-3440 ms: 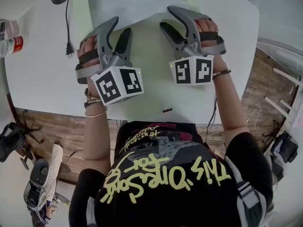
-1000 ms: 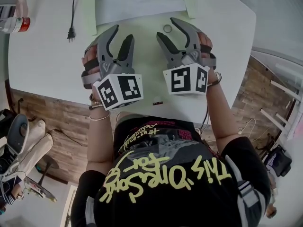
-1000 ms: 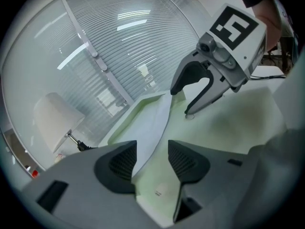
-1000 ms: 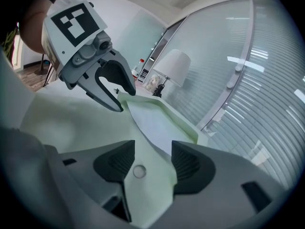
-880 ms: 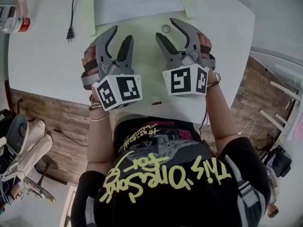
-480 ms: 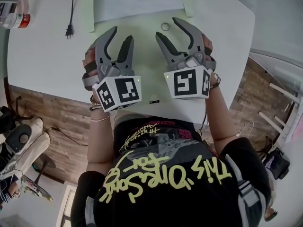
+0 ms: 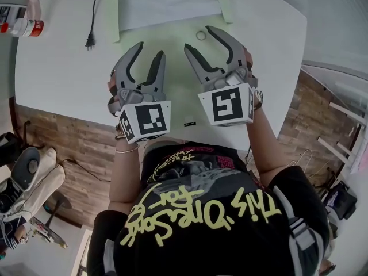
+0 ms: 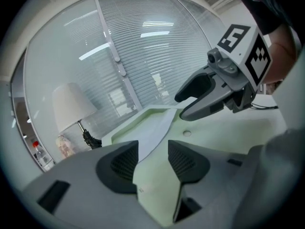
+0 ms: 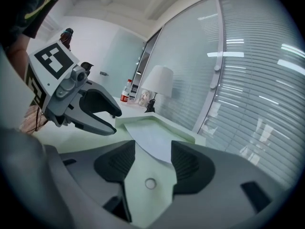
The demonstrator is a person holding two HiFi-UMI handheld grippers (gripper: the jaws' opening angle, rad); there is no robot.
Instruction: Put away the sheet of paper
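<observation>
The sheet of paper (image 7: 169,4) lies flat at the top centre of the head view, inside a shallow pale green tray (image 7: 112,17) whose raised sides run along its left and right edges. Its near edge seems to end about where the tray sides end. Nothing touches the sheet. Below it in the frame the left gripper (image 7: 149,52) and the right gripper (image 7: 198,39) are held side by side over the white table (image 7: 63,79), both pointing toward the tray. Each gripper view shows its two dark pads well apart with only table and paper seen between them, so both are released and carry nothing. A small ring (image 9: 150,183) lies on the table just before the tray, under the right gripper's jaws. A black plug with its cord (image 7: 91,39) is at the upper left, and a bottle with a red label (image 7: 26,26) lies at the far left edge. I judge that the sheet is either already stored in the tray or waiting there to be picked up; these pictures do not decide it. If it must go elsewhere, the next move calls for reaching forward and catching the thin near edge, which will be hard to lift from a flat surface.
</observation>
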